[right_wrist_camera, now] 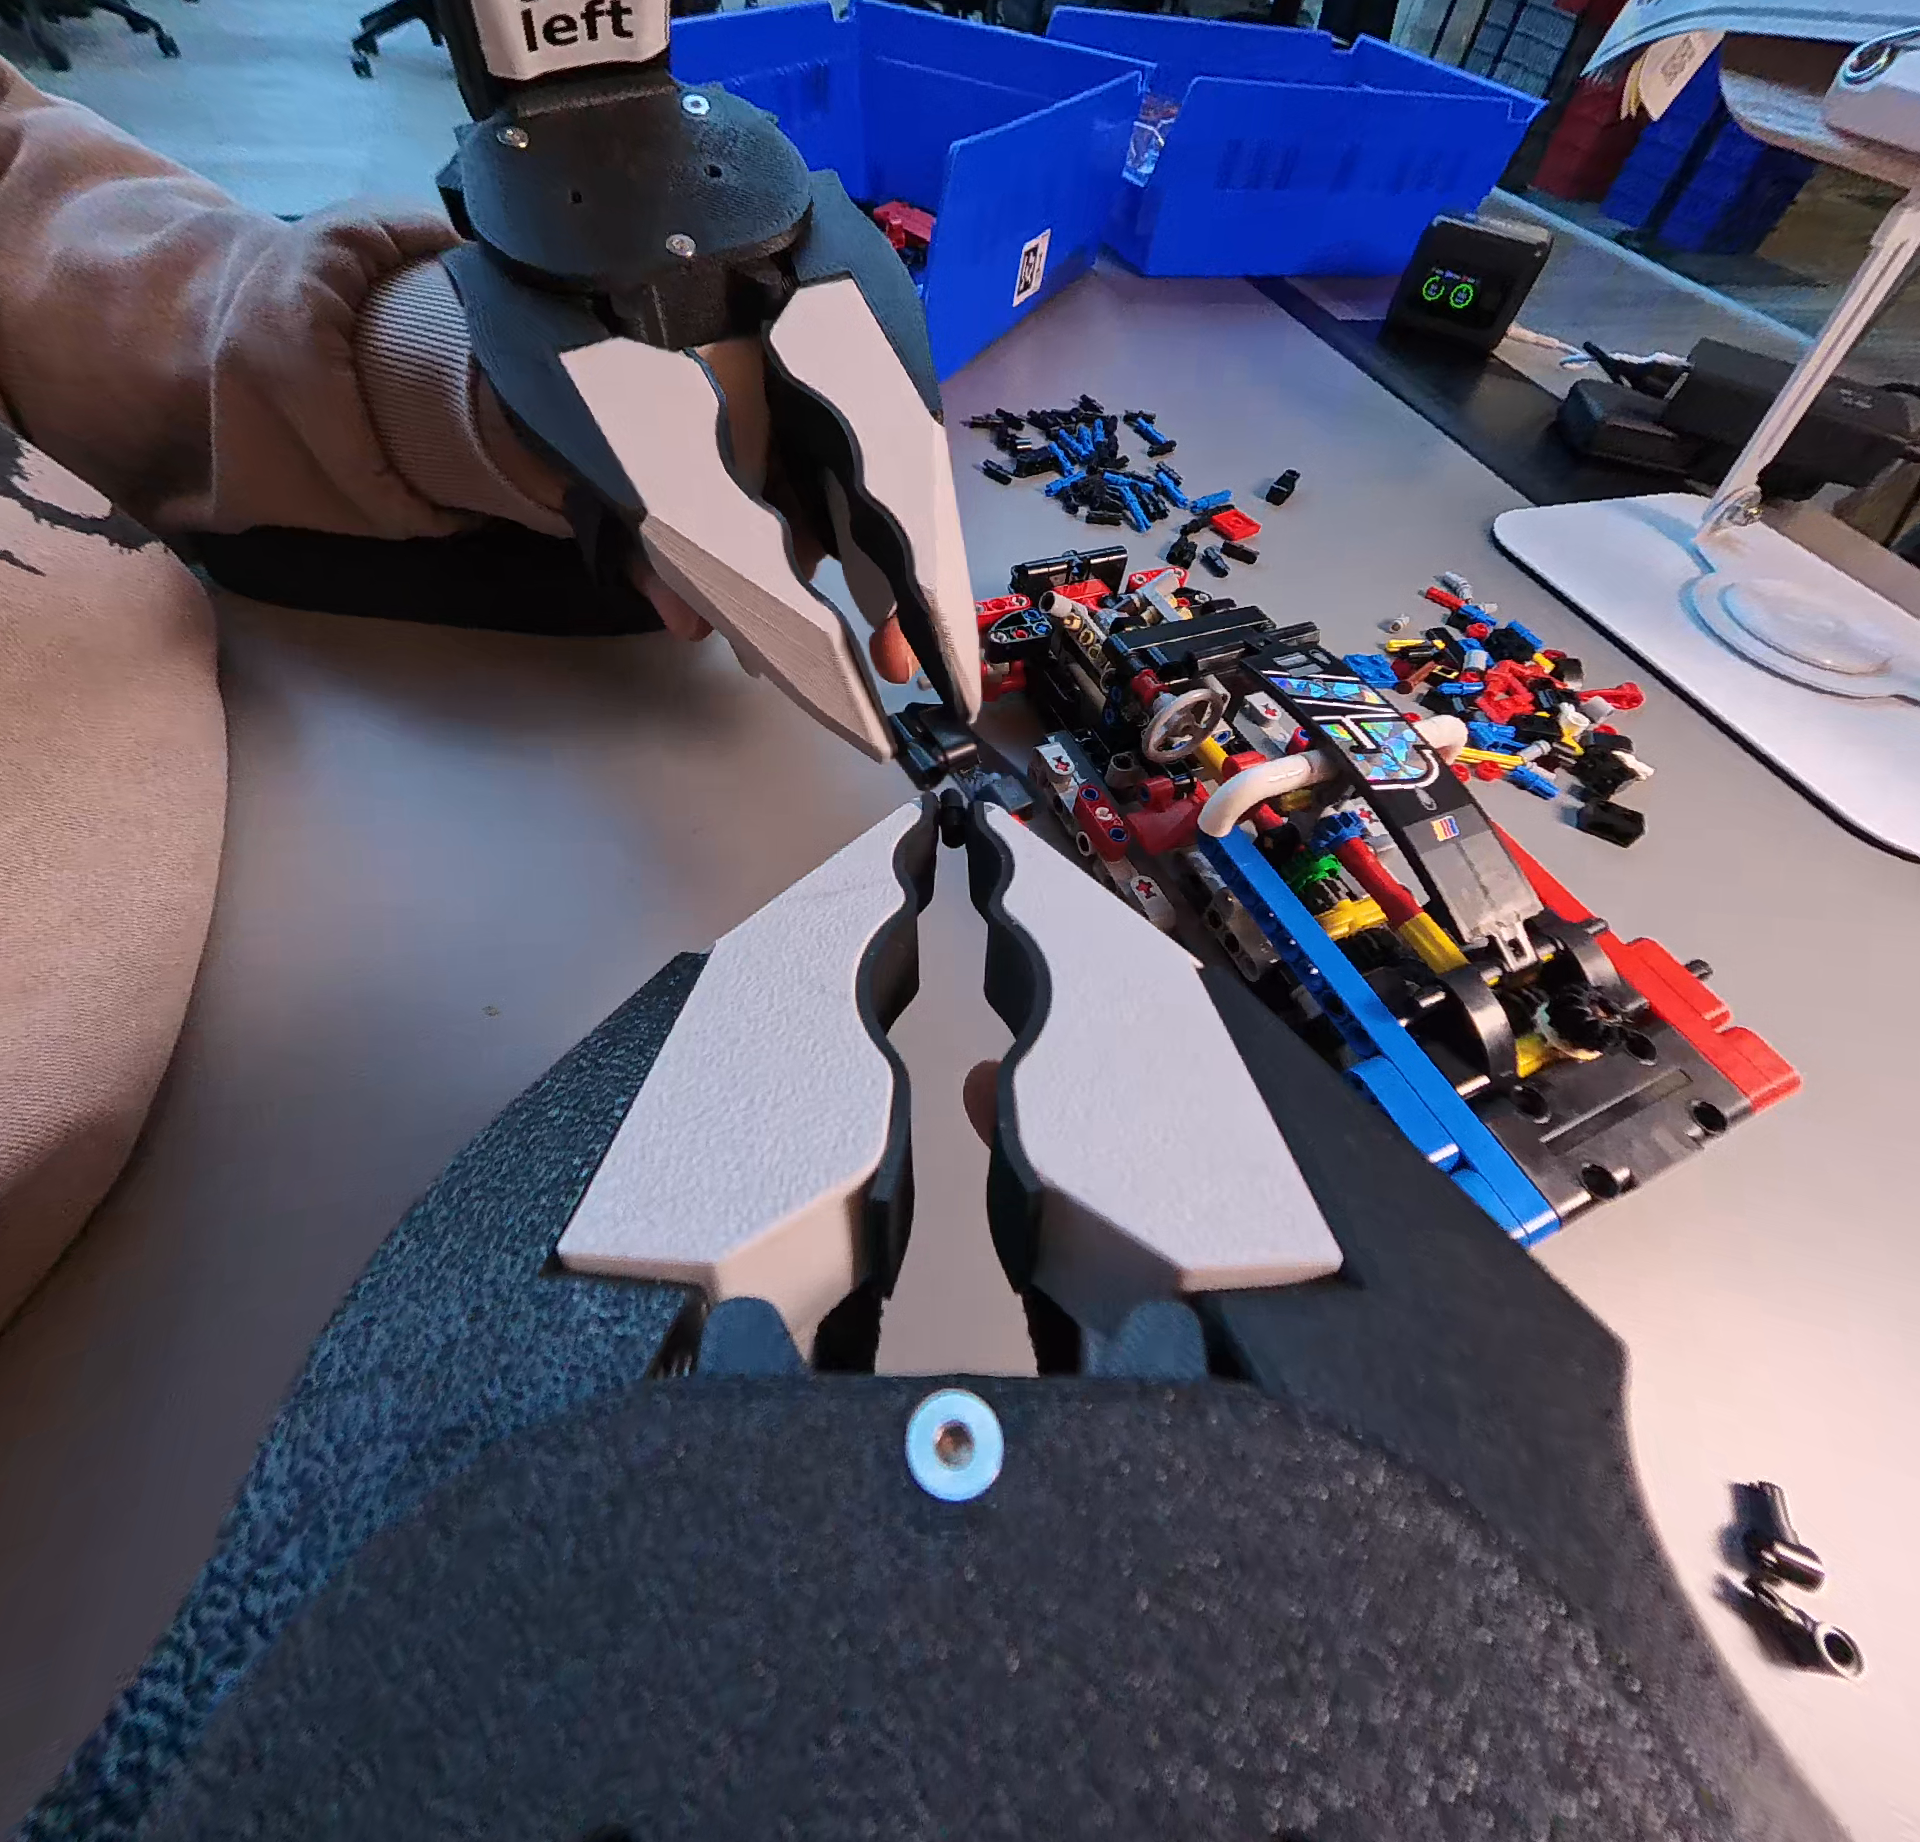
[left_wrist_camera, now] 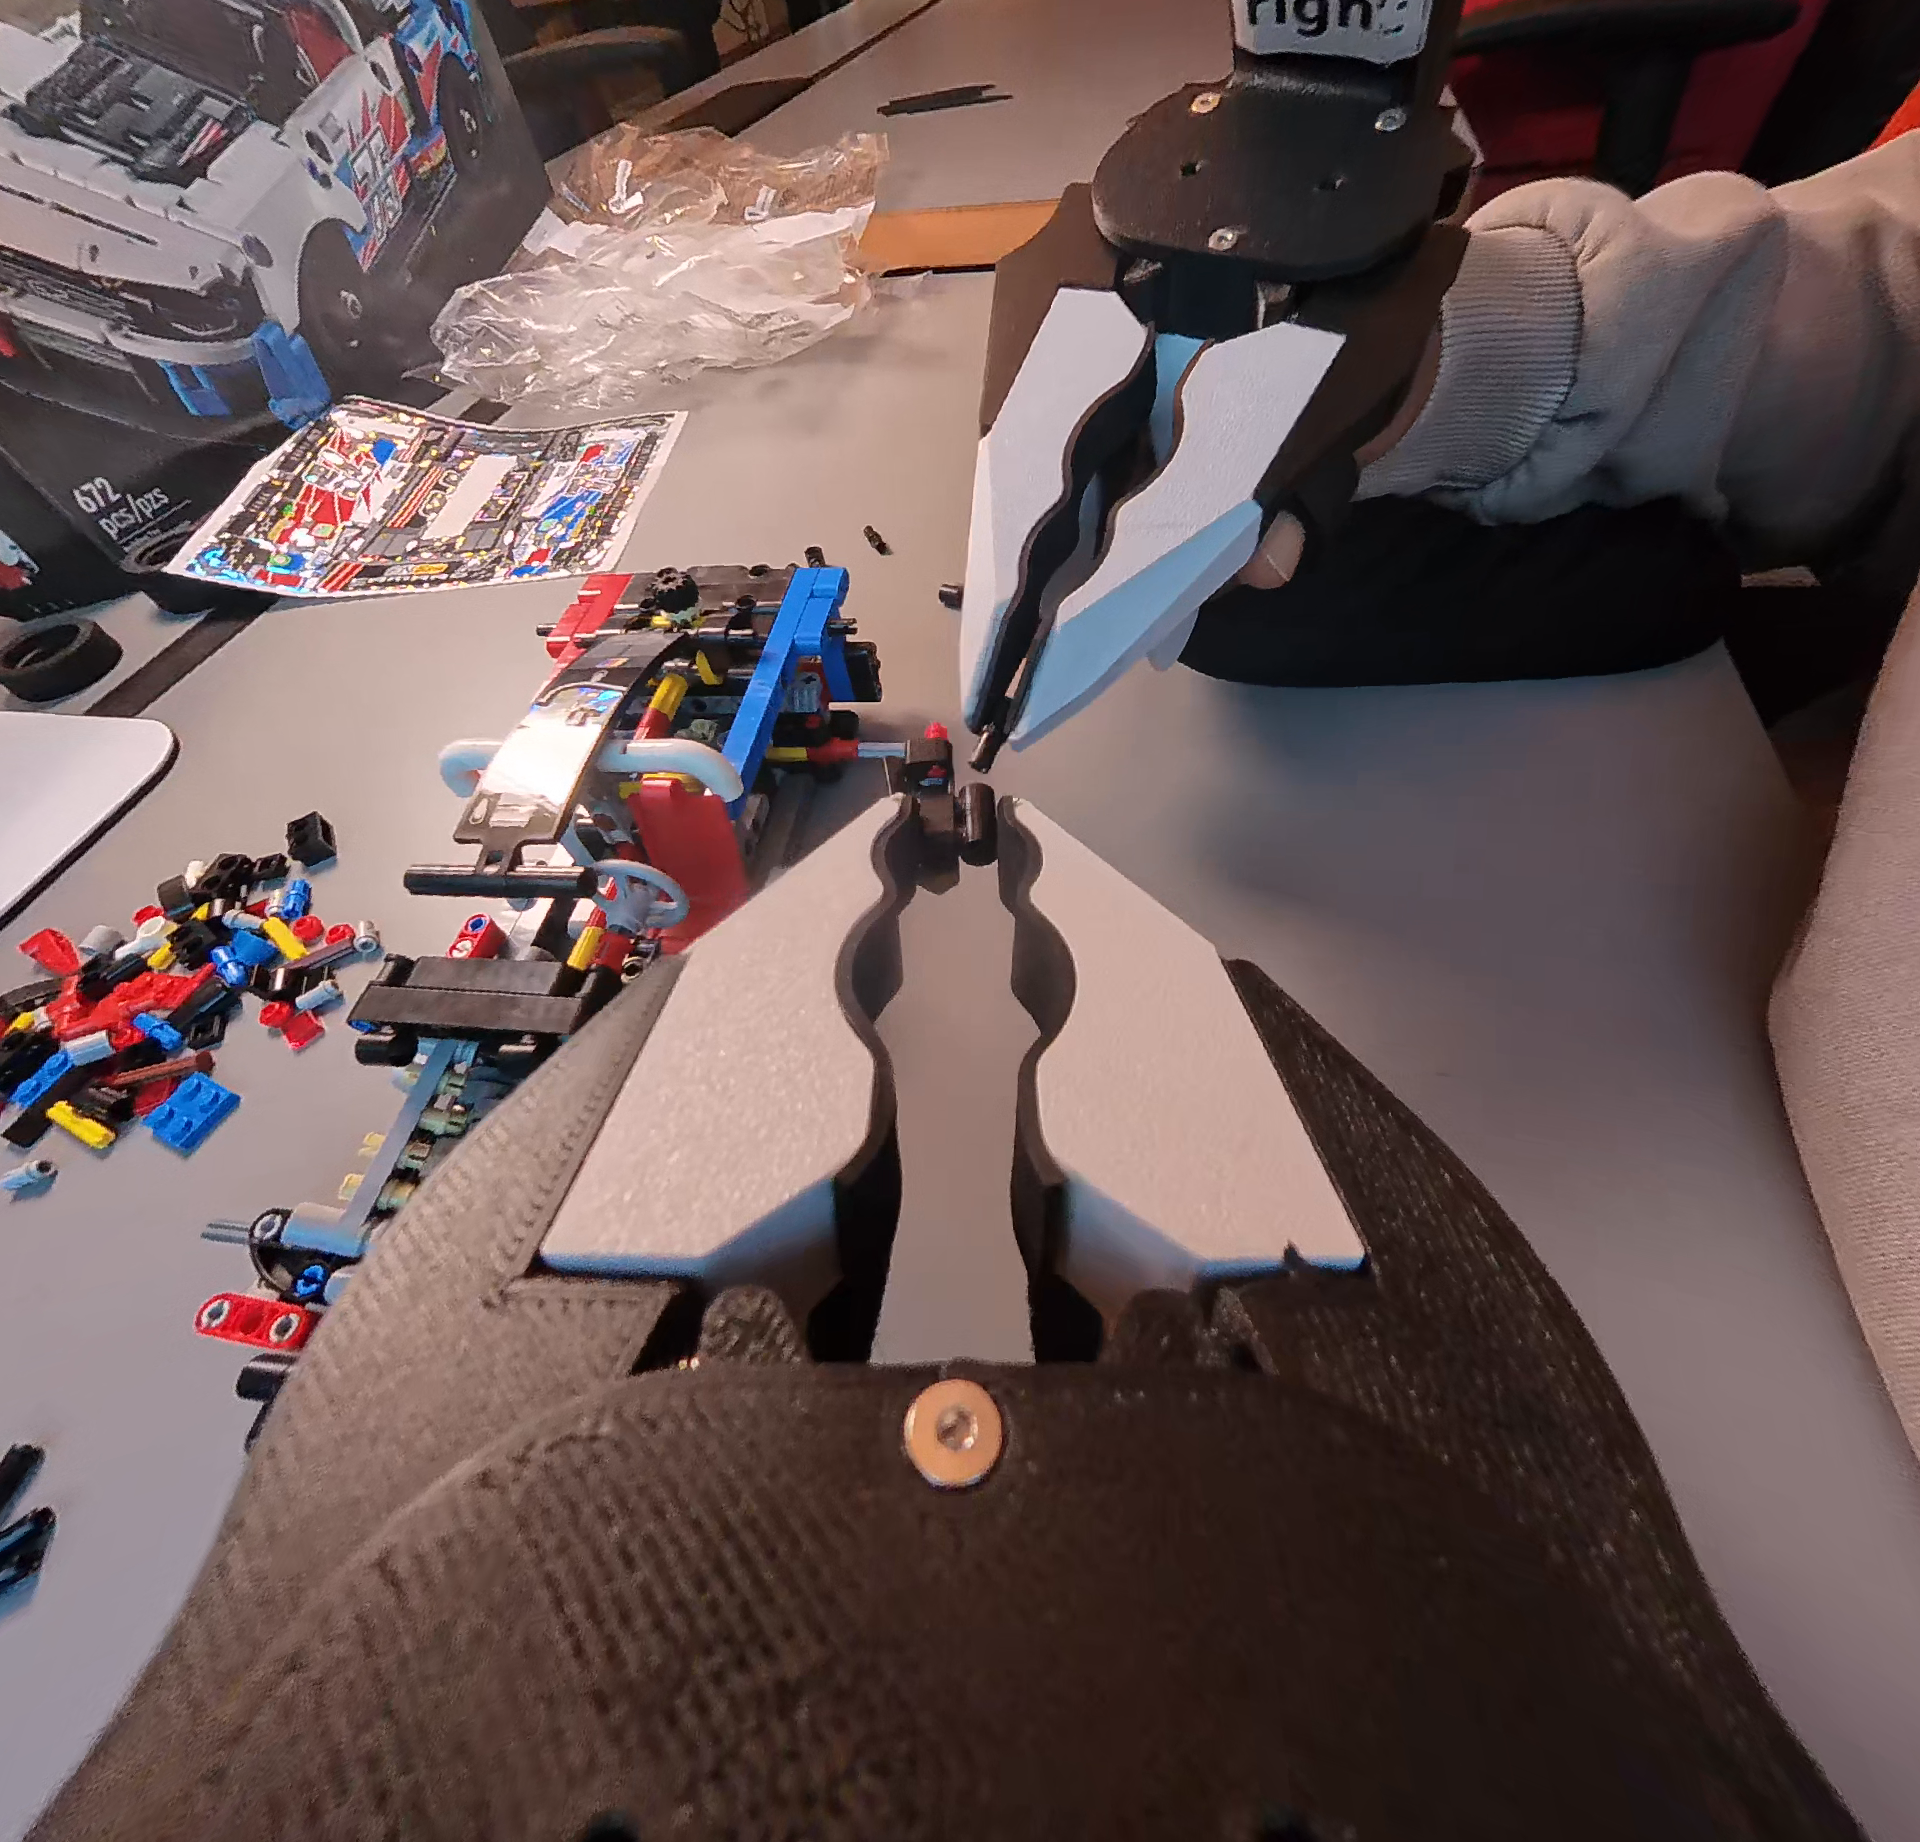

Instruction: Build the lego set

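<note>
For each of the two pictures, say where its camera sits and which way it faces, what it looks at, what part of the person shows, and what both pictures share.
Left wrist view: on the left gripper, looking forward along its jaws, shut on a small black connector; beyond, the right gripper, a grey sleeve.
Right wrist view: on the right gripper, facing the left gripper; a tan sleeve shows.
Shared: the half-built car, the grey table, both grippers tip to tip.
</note>
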Demonstrator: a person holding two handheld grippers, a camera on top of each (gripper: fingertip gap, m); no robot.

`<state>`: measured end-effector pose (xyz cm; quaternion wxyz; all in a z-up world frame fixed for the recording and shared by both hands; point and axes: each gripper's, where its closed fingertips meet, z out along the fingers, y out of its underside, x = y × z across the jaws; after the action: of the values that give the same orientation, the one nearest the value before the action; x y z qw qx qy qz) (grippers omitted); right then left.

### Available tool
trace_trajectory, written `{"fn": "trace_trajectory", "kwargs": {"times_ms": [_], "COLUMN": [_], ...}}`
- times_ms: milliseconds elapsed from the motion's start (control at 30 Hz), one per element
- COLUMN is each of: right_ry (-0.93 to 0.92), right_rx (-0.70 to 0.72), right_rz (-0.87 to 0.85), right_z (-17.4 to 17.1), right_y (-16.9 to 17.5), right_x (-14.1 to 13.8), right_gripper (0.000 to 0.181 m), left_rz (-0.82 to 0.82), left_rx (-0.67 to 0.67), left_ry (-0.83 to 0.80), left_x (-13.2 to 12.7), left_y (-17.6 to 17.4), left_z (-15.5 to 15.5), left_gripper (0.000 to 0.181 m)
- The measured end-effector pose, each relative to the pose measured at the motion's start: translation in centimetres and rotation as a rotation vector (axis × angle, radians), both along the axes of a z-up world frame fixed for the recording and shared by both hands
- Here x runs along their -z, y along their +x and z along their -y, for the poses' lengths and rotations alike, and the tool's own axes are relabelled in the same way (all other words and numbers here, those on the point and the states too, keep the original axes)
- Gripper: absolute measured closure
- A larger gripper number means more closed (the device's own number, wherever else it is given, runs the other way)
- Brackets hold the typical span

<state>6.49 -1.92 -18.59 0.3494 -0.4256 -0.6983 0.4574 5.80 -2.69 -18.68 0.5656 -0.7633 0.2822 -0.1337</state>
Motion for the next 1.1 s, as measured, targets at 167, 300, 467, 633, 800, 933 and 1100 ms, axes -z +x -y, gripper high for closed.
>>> {"fn": "trace_trajectory", "kwargs": {"times_ms": [167,300,467,633,800,933,1100], "right_ry": [0.042,0.202,0.266,0.308,0.271,0.174,0.064], "right_rx": [-0.031,-0.021,-0.03,-0.022,-0.034,0.006,0.029], "right_rz": [0.128,0.359,0.453,0.505,0.505,0.373,0.169], "right_z": [0.3,-0.8,-1.0,-1.3,-1.2,-1.8,-2.4], "right_y": [0.3,0.9,1.0,1.0,1.1,0.2,-1.1], "right_x": [1.9,5.8,7.0,7.3,7.0,4.1,-0.4], "right_gripper": [0.178,0.178,0.178,0.178,0.168,0.164,0.159], "left_rz": [-0.081,-0.095,-0.093,-0.095,-0.097,-0.088,-0.07], "left_rx": [-0.048,-0.041,-0.045,-0.048,-0.055,-0.065,-0.064], "left_ry": [-0.095,-0.115,-0.105,-0.099,-0.082,-0.055,0.003], "left_x": [2.2,2.7,2.4,2.3,1.9,1.4,0.3], "left_y": [-1.0,-0.8,-1.0,-1.1,-1.2,-1.4,-1.3], "left_z": [-0.3,-0.3,-0.2,-0.1,-0.1,-0.1,-0.2], "left_gripper": [0.169,0.169,0.169,0.169,0.169,0.169,0.169]}}
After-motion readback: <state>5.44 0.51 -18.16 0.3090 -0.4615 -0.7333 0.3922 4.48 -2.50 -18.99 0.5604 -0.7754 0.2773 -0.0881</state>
